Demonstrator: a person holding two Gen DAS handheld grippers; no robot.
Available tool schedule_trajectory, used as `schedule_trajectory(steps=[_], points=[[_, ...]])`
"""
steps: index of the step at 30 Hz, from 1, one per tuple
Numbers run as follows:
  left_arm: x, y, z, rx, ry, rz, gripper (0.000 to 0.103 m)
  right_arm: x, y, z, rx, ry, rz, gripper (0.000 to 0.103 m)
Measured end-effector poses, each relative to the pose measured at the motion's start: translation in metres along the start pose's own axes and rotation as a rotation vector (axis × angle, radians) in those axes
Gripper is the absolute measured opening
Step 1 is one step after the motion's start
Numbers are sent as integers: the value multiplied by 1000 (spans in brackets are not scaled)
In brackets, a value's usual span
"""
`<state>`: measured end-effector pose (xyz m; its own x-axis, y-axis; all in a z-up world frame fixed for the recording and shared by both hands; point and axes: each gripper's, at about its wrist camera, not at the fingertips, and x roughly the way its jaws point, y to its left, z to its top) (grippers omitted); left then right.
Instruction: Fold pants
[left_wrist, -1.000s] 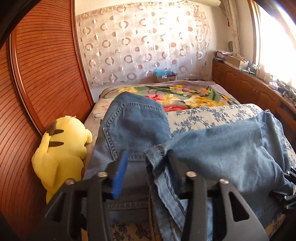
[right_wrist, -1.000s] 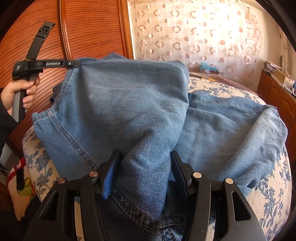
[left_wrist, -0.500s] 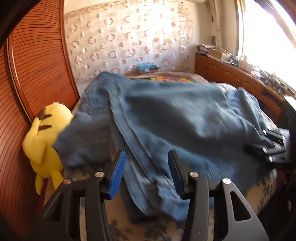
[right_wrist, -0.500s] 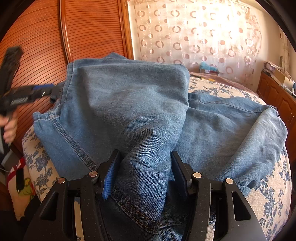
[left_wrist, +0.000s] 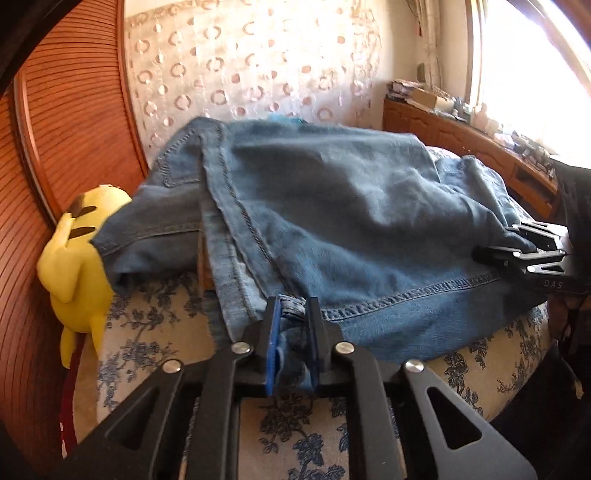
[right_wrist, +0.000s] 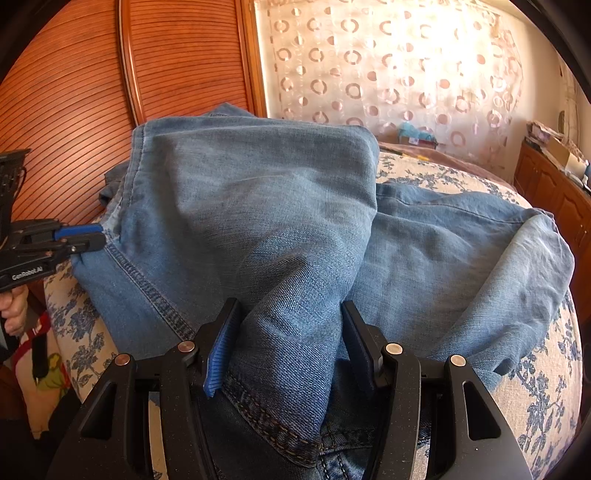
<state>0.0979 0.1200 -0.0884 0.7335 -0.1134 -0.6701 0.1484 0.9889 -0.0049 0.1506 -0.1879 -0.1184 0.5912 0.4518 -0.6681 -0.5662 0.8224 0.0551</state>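
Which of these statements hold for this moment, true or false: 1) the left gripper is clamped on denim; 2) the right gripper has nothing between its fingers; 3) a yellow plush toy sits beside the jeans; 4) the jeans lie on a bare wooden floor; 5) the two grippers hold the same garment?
1) True. The left gripper has just closed its jaws, and a fold of the jeans is pinched at the hem.
2) False. The right gripper has a thick bunch of denim between its fingers.
3) True. The yellow plush toy sits by the wooden panel, touching the denim.
4) False. They lie on a bed with a blue floral cover.
5) True. Both grip the jeans along the near edge.
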Motion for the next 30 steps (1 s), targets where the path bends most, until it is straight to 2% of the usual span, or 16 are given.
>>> schedule_trajectory(steps=[8, 17, 19, 22, 25, 26, 29, 30], points=[[-2, 11, -9, -22, 17, 8, 10, -8, 0, -2, -11, -16, 8, 60], [-11, 15, -11, -30, 2, 24, 12, -51, -17, -19, 28, -4, 40, 60], [-12, 12, -10, -29, -1, 29, 14, -55, -20, -24, 35, 7, 53, 56], [-16, 10, -8, -34, -10, 25, 17, -56, -21, -31, 49, 29, 83, 45], [-20, 7, -4, -40, -22, 19, 29, -55, -16, -34, 53, 39, 110, 22], [-22, 6, -3, -39, -30, 17, 35, -55, -13, -33, 49, 38, 114, 11], [-29, 2, 3, -33, -60, 13, 46, -60, -5, -33, 42, 34, 120, 6], [-30, 1, 5, -32, -66, 9, 47, -62, -4, -34, 45, 33, 126, 6]])
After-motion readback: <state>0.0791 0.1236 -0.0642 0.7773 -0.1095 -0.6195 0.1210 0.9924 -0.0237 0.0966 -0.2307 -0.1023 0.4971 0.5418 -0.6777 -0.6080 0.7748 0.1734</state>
